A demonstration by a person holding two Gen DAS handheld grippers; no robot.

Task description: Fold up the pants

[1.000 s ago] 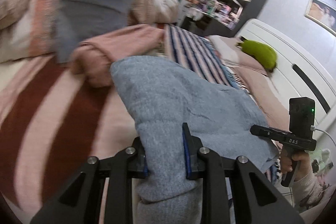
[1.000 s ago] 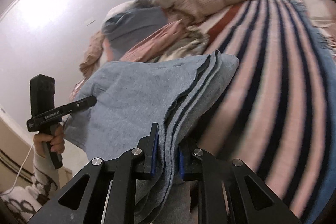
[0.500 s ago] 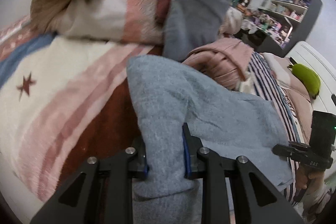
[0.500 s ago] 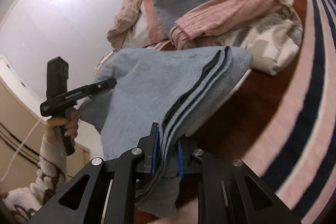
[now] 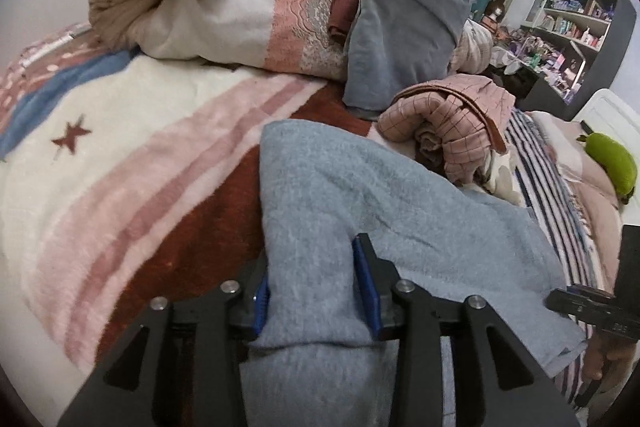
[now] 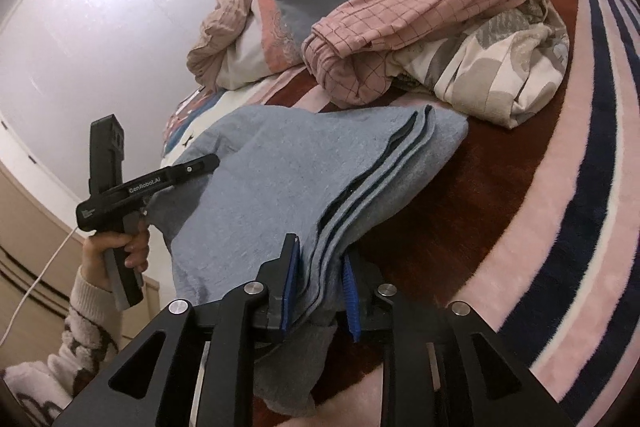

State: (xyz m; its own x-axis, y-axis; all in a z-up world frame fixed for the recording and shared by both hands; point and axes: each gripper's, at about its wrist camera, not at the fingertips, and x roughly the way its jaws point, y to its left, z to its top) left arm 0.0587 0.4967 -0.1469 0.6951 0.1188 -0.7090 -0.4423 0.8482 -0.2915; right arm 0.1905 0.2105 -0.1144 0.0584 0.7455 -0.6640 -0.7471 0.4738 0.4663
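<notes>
The folded light-blue fleece pants (image 5: 360,195) lie on the striped blanket (image 5: 140,147), their near edge draped toward me. My left gripper (image 5: 314,291) straddles one near corner. Its jaws are opening and the thick cloth still fills the gap between the blue pads. In the right wrist view the pants (image 6: 288,167) show stacked layered edges. My right gripper (image 6: 320,287) is at the other near corner, jaws opening, with the cloth leaning on the left pad and a dark gap beside the right pad. A hand holds the left gripper (image 6: 200,163) at the pants' far side.
Behind the pants lie a pink checked garment (image 5: 452,119), a grey-blue garment (image 5: 400,27) and bunched bedding (image 5: 224,7). A pale patterned cloth (image 6: 500,67) lies close to the pants' far corner. A green cushion (image 5: 612,163) sits at the right, with shelves (image 5: 576,27) beyond the bed.
Both grippers carried the pants across the bed and down onto the red and pink blanket. Since half a second ago both pairs of jaws have widened around the cloth.
</notes>
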